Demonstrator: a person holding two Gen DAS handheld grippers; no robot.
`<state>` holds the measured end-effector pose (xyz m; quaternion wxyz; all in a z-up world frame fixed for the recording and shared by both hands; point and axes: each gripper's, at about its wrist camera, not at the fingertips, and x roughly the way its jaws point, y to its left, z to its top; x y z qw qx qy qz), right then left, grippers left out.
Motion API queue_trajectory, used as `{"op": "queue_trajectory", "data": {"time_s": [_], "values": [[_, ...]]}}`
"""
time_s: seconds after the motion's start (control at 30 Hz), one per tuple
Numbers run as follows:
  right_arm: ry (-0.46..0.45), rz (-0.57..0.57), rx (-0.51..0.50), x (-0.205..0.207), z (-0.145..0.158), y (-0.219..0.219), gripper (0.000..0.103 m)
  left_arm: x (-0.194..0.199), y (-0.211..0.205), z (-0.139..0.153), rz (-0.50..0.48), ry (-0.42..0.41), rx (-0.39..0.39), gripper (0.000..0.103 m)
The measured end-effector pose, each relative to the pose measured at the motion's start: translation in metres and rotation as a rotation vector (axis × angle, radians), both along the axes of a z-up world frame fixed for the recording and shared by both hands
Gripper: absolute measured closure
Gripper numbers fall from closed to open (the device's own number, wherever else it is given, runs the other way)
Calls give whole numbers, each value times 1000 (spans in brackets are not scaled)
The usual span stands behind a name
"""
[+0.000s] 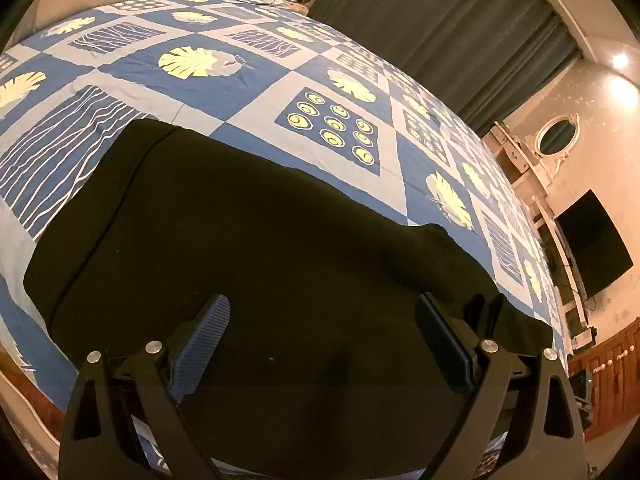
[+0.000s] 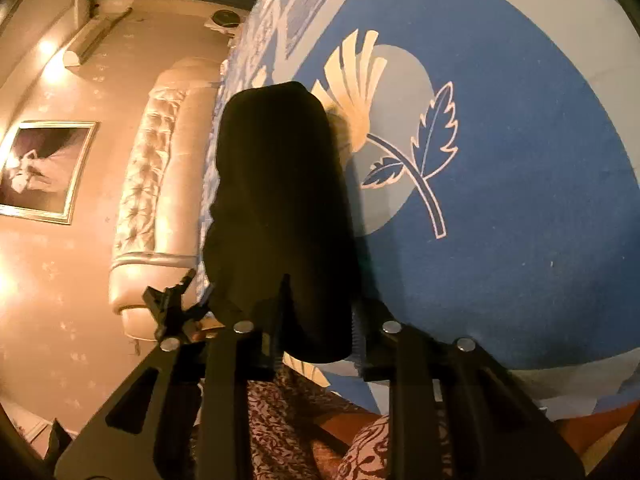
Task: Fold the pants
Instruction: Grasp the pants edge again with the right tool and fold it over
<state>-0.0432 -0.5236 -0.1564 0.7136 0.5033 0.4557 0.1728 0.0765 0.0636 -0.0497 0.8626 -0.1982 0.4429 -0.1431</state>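
Note:
The black pants (image 1: 248, 232) lie folded flat on the blue patterned bedspread (image 1: 248, 76). My left gripper (image 1: 320, 340) hovers open just above the near part of the pants, its blue pads (image 1: 204, 344) wide apart and empty. In the right wrist view my right gripper (image 2: 316, 312) is shut on a thick bunched end of the pants (image 2: 276, 184), which stretches away from the jaws over the bedspread (image 2: 520, 200). The right fingertips are hidden in the dark cloth.
Dark curtains (image 1: 440, 28) hang beyond the bed. A wall TV (image 1: 592, 244) and wooden cabinets (image 1: 608, 372) stand to the right. A tufted headboard (image 2: 156, 184) and a framed picture (image 2: 40, 168) show in the right wrist view. Patterned cloth (image 2: 288, 420) lies below the right gripper.

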Motion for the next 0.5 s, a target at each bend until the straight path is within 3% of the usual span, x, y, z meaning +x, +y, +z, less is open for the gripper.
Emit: {"op": "queue_trajectory", "data": {"time_s": [0.03, 0.1, 0.2, 0.3, 0.5], "values": [[-2, 1, 14, 0, 1, -4, 70, 0, 0, 0, 0, 0, 0, 11], [-20, 7, 21, 2, 8, -8, 43, 0, 0, 0, 0, 0, 1, 10], [-89, -20, -34, 6, 28, -25, 23, 0, -2, 0, 1, 1, 12, 11], [-116, -64, -57, 23, 35, -41, 21, 0, -4, 0, -4, -1, 29, 11], [-123, -78, 32, 72, 19, -50, 21, 0, -8, -1, -21, -6, 68, 10]]}}
